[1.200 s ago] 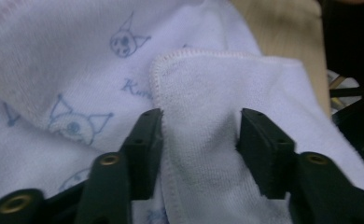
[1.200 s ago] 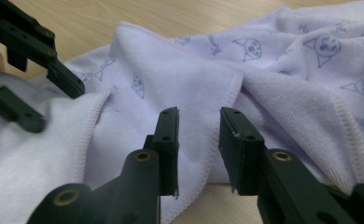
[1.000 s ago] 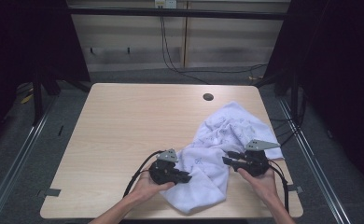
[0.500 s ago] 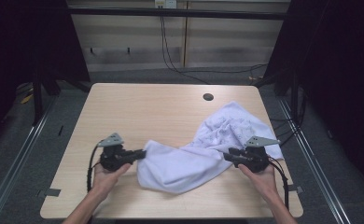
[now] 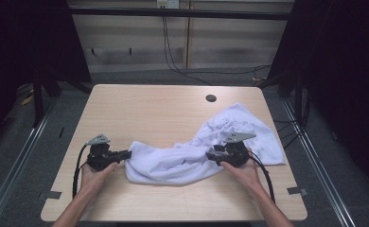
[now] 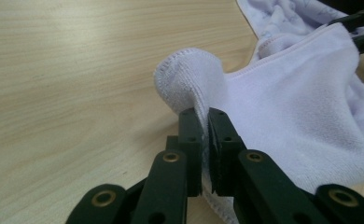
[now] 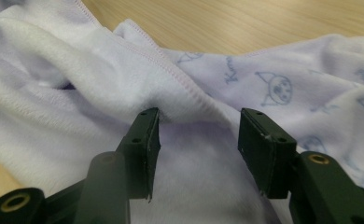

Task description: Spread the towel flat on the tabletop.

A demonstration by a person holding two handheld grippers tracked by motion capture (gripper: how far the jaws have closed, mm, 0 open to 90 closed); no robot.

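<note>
Both forearms reach in from the near edge of the wooden table (image 5: 163,113), spread wide apart, each hand wrapped around its tool with the jaws pointing inward toward the other. The left hand (image 5: 93,174) sits near the table's left front; the right hand (image 5: 243,171) sits right of centre, at about the same depth.

Between them lies a white terry towel (image 5: 182,158), soft and nubbly, with a stitched hem along its edge. One side is plain; the other (seen in the right gripper view) carries a faint blue print of small cat faces and lettering. Its left part is drawn out into a long band across the table, while the rest lies crumpled in a heap toward the right edge, short of a dark round grommet hole (image 5: 211,98).

The left gripper (image 6: 205,140) is clamped tight on the towel's hemmed corner, which bulges up in a rounded fold just beyond the jaws. The right gripper (image 7: 196,140) is spread wide, its jaws resting on the fabric with a hemmed ridge lying between them, ungripped.
</note>
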